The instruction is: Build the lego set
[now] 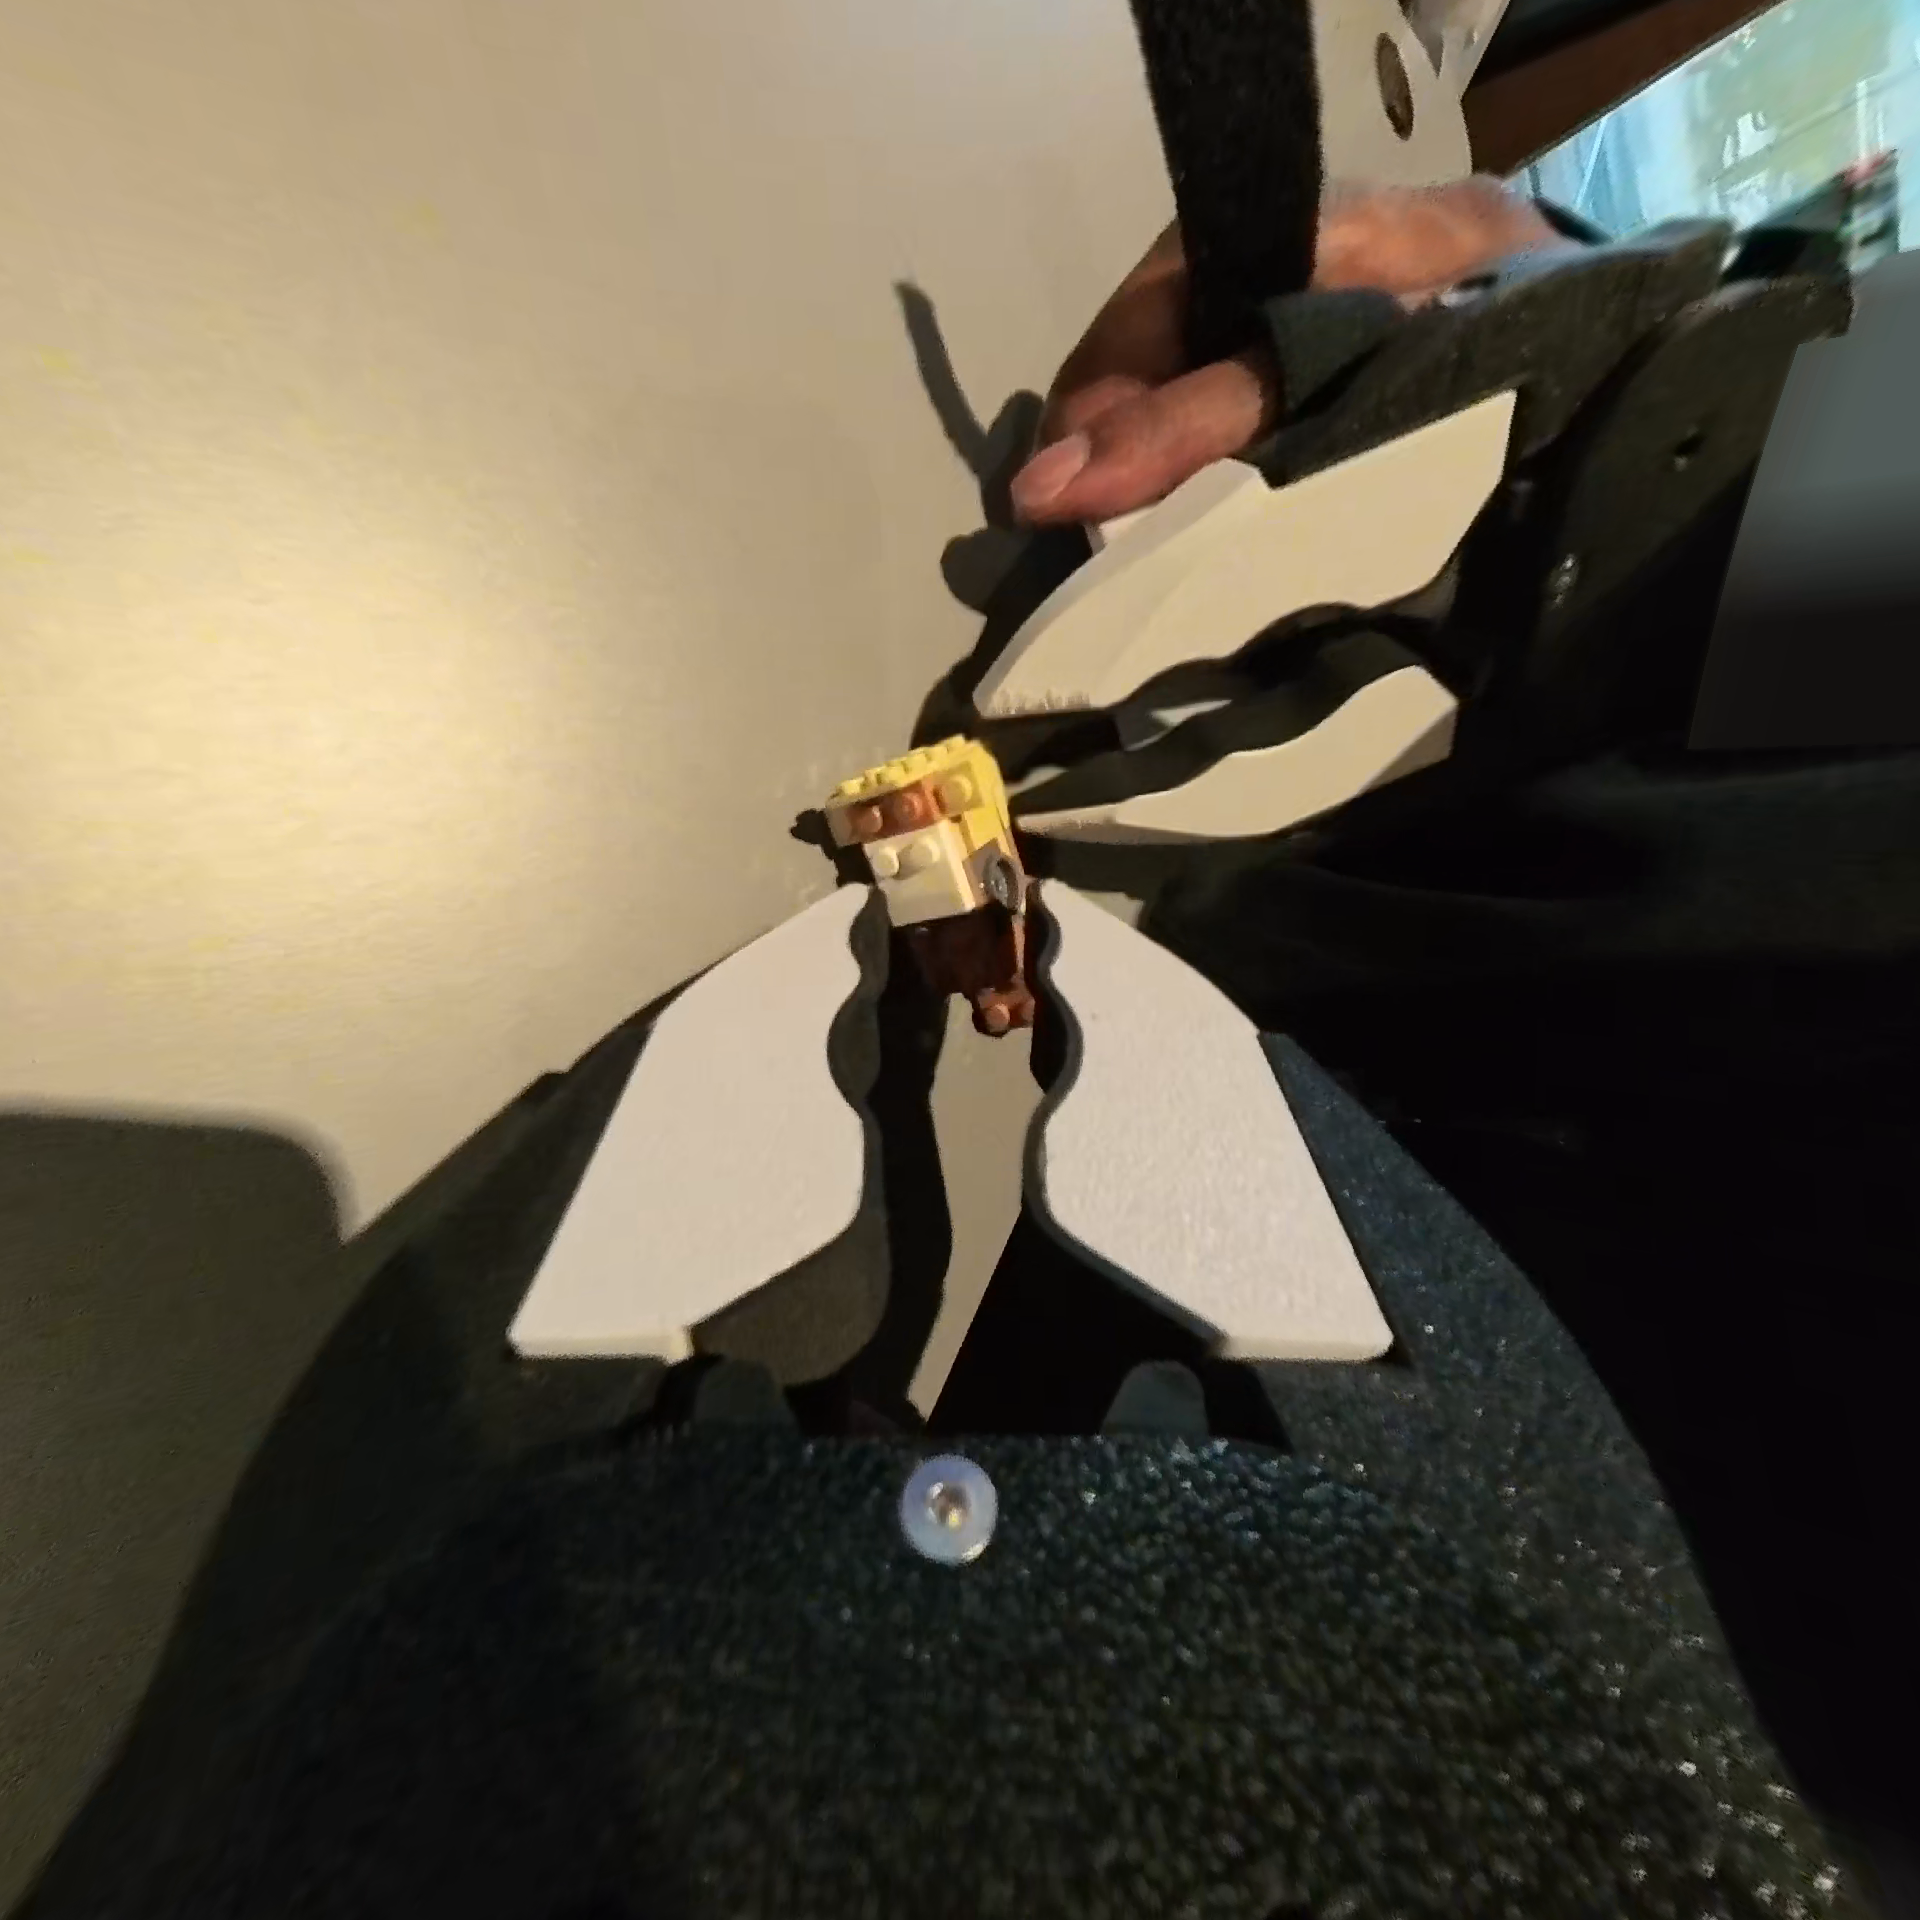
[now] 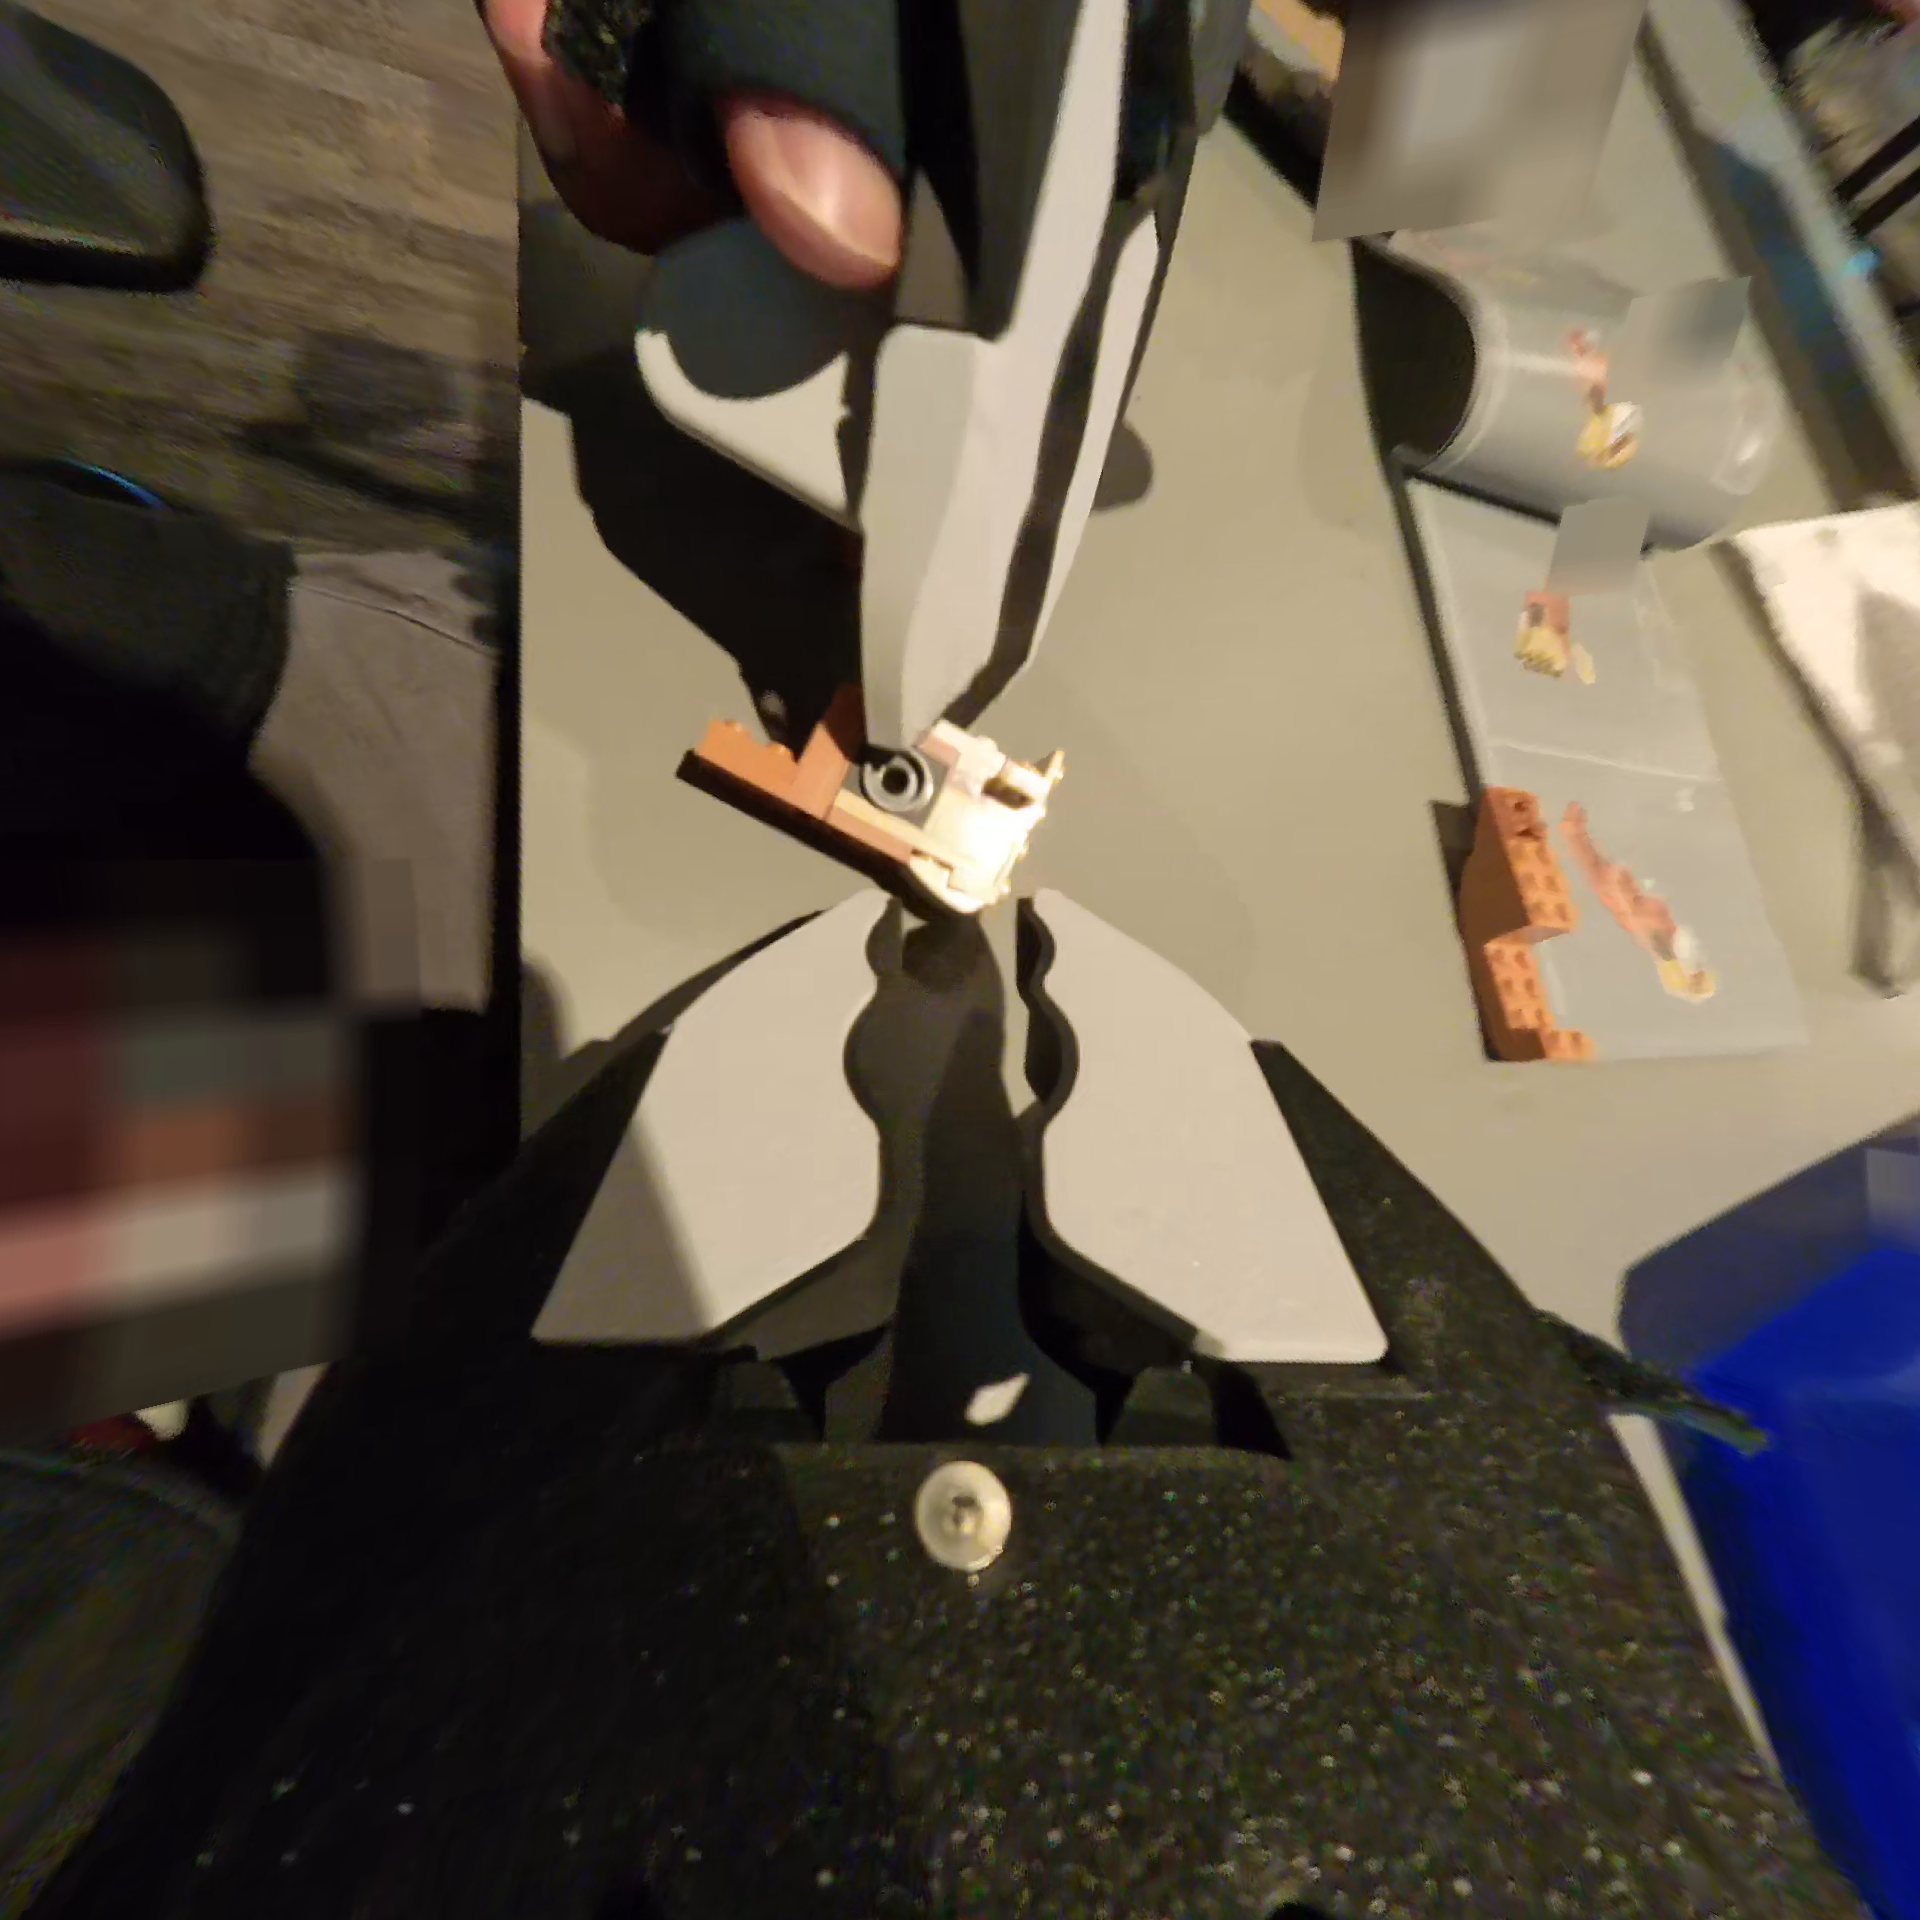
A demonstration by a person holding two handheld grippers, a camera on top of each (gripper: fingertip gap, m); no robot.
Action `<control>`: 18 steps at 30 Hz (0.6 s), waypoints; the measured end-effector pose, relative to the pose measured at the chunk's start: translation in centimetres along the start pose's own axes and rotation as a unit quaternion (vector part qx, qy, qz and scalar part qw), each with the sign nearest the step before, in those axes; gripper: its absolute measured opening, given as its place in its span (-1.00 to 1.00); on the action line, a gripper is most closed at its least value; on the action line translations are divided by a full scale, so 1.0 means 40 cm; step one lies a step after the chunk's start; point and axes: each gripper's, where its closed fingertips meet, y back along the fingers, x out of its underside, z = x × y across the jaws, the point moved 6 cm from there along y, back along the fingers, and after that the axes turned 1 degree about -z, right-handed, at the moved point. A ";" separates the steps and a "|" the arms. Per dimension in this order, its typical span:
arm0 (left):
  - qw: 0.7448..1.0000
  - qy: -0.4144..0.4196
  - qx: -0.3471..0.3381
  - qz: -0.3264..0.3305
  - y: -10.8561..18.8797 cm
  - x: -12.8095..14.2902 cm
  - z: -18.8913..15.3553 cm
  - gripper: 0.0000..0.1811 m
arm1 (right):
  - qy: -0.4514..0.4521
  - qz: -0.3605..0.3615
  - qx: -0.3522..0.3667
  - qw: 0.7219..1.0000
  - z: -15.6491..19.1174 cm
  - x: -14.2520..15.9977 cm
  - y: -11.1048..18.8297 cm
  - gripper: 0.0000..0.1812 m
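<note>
A small lego assembly [image 1: 935,842] of yellow, tan and brown bricks is held in the air between both grippers. My left gripper [image 1: 951,914] is shut on its brown lower part. In the right wrist view the left gripper comes down from the top and grips the assembly [image 2: 883,810], which shows a brown plate, a grey round piece and tan bricks. My right gripper [image 2: 951,909] is nearly closed with its tips at the tan corner. In the left wrist view the right gripper [image 1: 1003,769] reaches in from the upper right and pinches the yellow end.
A grey table [image 2: 1247,675] lies below. At the right lie an instruction sheet [image 2: 1621,727], an orange-brown brick piece [image 2: 1517,925] and a blue bin [image 2: 1818,1507]. A person's hand [image 1: 1122,436] holds the right gripper. A cream wall [image 1: 416,520] is behind.
</note>
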 end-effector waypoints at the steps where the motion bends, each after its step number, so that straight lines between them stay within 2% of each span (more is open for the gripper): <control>1: 1.000 -0.001 -0.001 0.001 0.000 0.000 -0.001 -0.72 | -0.009 0.001 -0.009 1.000 -0.004 0.004 0.002 -0.75; 6: 1.000 0.003 -0.011 -0.003 0.002 -0.005 -0.001 -0.72 | -0.028 0.001 -0.038 0.999 -0.018 0.010 -0.001 -0.65; 11: 1.000 -0.001 -0.015 -0.001 -0.009 -0.003 -0.017 -0.68 | -0.025 -0.003 -0.043 0.999 -0.005 -0.007 -0.015 -0.68; 18: 0.998 -0.045 -0.036 -0.007 -0.007 0.004 -0.045 -0.59 | -0.009 -0.007 0.019 1.000 0.019 -0.014 -0.003 -0.71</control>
